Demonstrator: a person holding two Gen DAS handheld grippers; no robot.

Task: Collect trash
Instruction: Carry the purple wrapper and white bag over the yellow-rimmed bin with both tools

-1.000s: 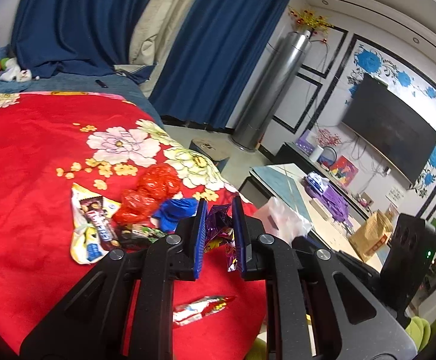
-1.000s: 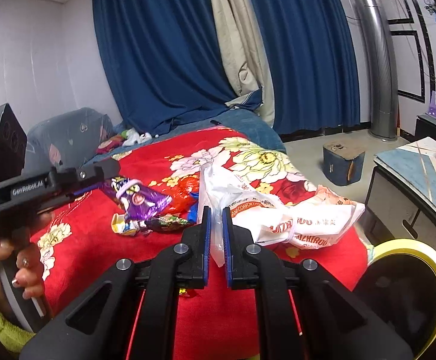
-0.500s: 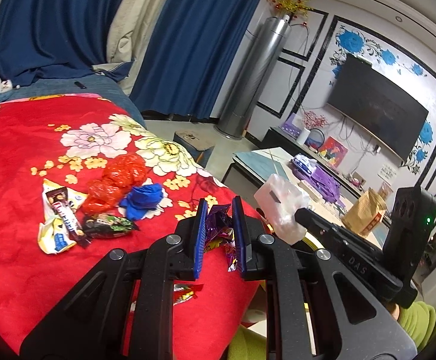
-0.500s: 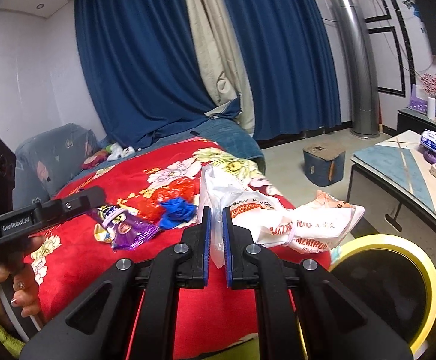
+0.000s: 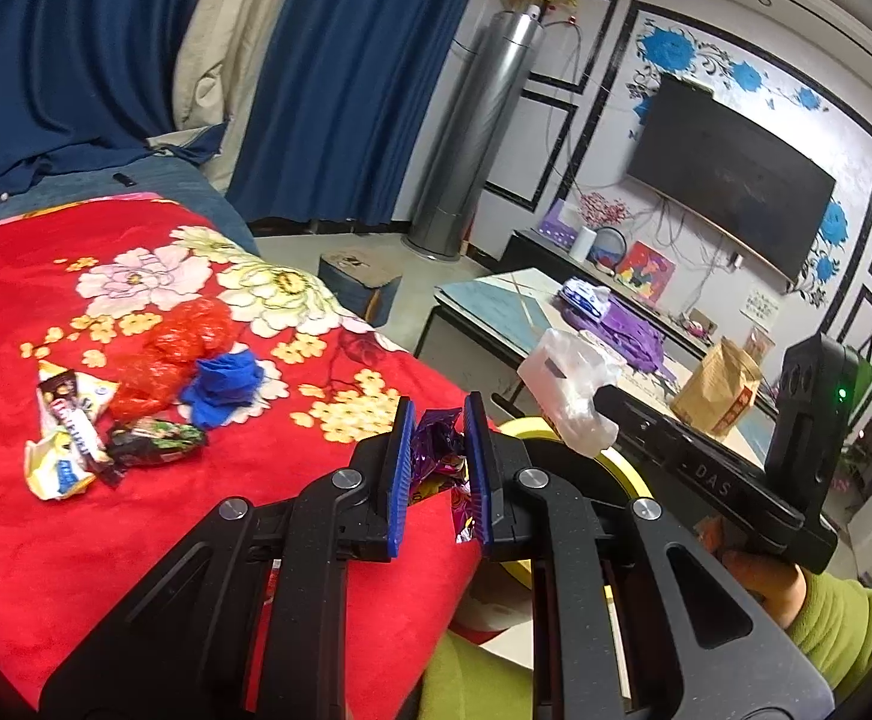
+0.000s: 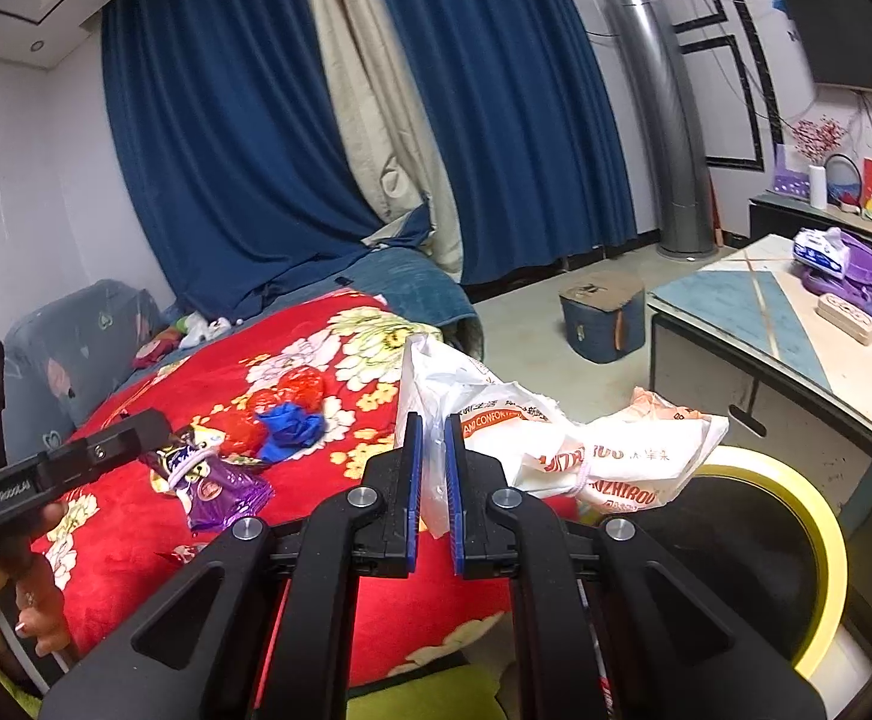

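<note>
My left gripper (image 5: 436,420) is shut on a crumpled purple wrapper (image 5: 432,450), held above the edge of the red flowered blanket (image 5: 135,540). My right gripper (image 6: 432,426) is shut on a fold of a white printed plastic bag (image 6: 562,450), which hangs beside a black bin with a yellow rim (image 6: 820,516). In the left wrist view the bag (image 5: 568,384) shows at the right gripper's tip, over the yellow rim (image 5: 628,474). On the blanket lie a red plastic wad (image 5: 171,354), a blue scrap (image 5: 225,387), a chocolate wrapper (image 5: 69,429) and a dark wrapper (image 5: 156,441).
A low table (image 6: 754,312) with purple cloth and a tissue pack stands right of the bed. A blue box stool (image 6: 604,318) sits on the floor, a tall grey cylinder (image 5: 472,138) beyond it. A brown paper bag (image 5: 718,390) stands on the table.
Both grippers have swung right, away from the trash pile and toward the bed's edge. The yellow-rimmed bin now shows behind the left gripper. Both grips are unchanged.
</note>
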